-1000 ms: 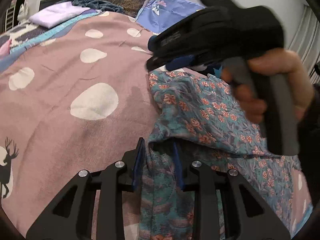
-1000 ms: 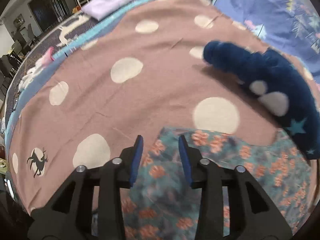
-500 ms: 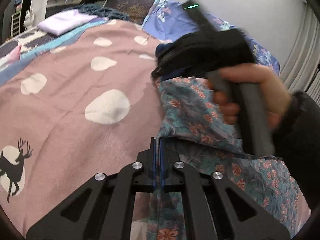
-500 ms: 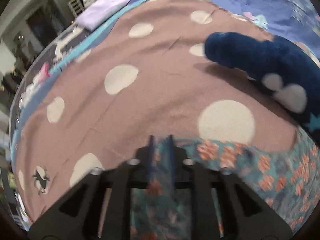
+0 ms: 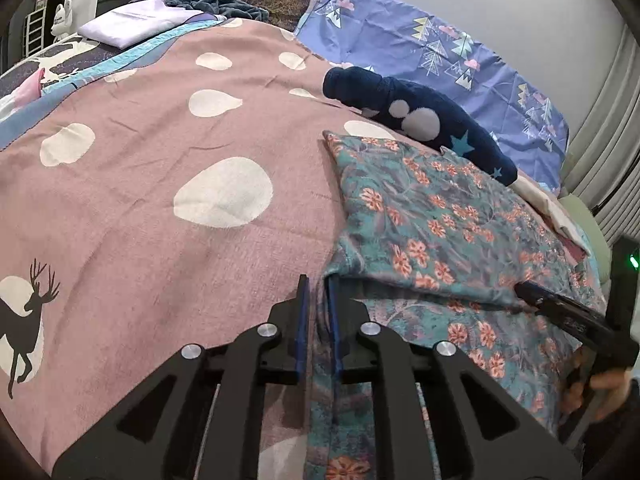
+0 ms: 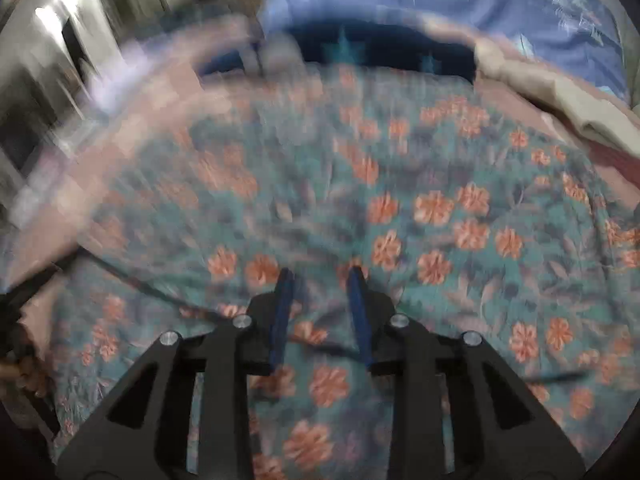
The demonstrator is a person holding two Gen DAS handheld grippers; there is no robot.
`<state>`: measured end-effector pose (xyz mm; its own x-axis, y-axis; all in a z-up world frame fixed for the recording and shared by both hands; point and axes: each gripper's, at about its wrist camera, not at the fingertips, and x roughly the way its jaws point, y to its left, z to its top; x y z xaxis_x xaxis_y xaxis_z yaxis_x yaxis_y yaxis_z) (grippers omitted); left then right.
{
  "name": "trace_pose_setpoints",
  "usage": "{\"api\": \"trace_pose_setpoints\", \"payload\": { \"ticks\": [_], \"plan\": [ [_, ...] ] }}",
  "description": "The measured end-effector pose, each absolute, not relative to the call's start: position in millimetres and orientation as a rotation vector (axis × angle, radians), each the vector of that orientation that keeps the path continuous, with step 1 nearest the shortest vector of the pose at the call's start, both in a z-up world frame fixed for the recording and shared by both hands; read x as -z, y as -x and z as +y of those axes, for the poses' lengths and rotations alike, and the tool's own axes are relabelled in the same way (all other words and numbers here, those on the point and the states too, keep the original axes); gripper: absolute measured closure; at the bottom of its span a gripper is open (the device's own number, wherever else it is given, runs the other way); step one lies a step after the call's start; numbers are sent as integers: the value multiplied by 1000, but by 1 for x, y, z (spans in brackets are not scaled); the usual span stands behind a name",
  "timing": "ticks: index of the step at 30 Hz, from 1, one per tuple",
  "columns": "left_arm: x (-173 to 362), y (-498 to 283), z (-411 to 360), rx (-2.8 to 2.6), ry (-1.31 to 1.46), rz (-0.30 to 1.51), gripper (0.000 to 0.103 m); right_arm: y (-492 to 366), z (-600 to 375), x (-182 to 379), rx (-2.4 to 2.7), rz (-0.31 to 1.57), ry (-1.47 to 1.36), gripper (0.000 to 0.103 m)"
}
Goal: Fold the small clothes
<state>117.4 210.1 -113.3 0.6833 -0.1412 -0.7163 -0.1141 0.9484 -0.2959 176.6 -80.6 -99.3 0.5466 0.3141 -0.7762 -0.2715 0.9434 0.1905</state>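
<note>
A teal floral garment (image 5: 432,216) lies on the pink spotted blanket (image 5: 160,184), its far half folded over toward me so a doubled edge runs across the front. My left gripper (image 5: 318,284) is nearly shut on the garment's left edge at the fold. My right gripper (image 6: 322,276) is open, low over the floral garment (image 6: 400,200); that view is blurred by motion. The right gripper also shows at the right edge of the left wrist view (image 5: 560,312), low over the fold.
A navy plush garment with white spots (image 5: 408,120) lies just beyond the floral one. A blue tree-print pillow (image 5: 420,48) and a folded lilac cloth (image 5: 136,24) lie farther back. Beige fabric (image 6: 560,96) lies at the right.
The right gripper carried the far edge toward me, folding the garment over, then opened and let go. The left gripper stayed on the left edge, and its blue pads have parted slightly.
</note>
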Motion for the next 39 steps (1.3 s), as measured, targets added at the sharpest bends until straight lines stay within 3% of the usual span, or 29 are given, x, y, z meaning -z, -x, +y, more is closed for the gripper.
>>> {"api": "trace_pose_setpoints", "payload": {
  "ticks": [7, 11, 15, 17, 19, 22, 25, 30, 34, 39],
  "plan": [
    [72, -96, 198, 54, 273, 718, 92, -173, -57, 96, -270, 905, 26, 72],
    [37, -95, 155, 111, 131, 690, 88, -176, -73, 96, -324, 910, -89, 72],
    [44, -125, 109, 149, 80, 732, 88, -171, -103, 94, -353, 895, -224, 77],
    [60, -141, 93, 156, 78, 766, 88, -151, -140, 83, -312, 863, -330, 73],
    [84, -154, 76, 160, 59, 827, 88, -131, -180, 70, -273, 805, -378, 63],
    [112, -164, 58, 125, -31, 868, 87, -102, -256, 51, -114, 702, -352, 58],
    [113, -164, 55, 111, -59, 870, 85, -65, -358, 42, 117, 645, -443, 58],
    [113, -163, 56, 111, -54, 868, 85, 6, -504, 64, 349, 562, -888, 63],
    [113, -164, 52, 99, -80, 865, 85, 31, -548, 79, 350, 466, -1106, 63],
    [113, -163, 52, 106, -60, 863, 84, 14, -566, 77, 405, 398, -1128, 61]
  ]
}}
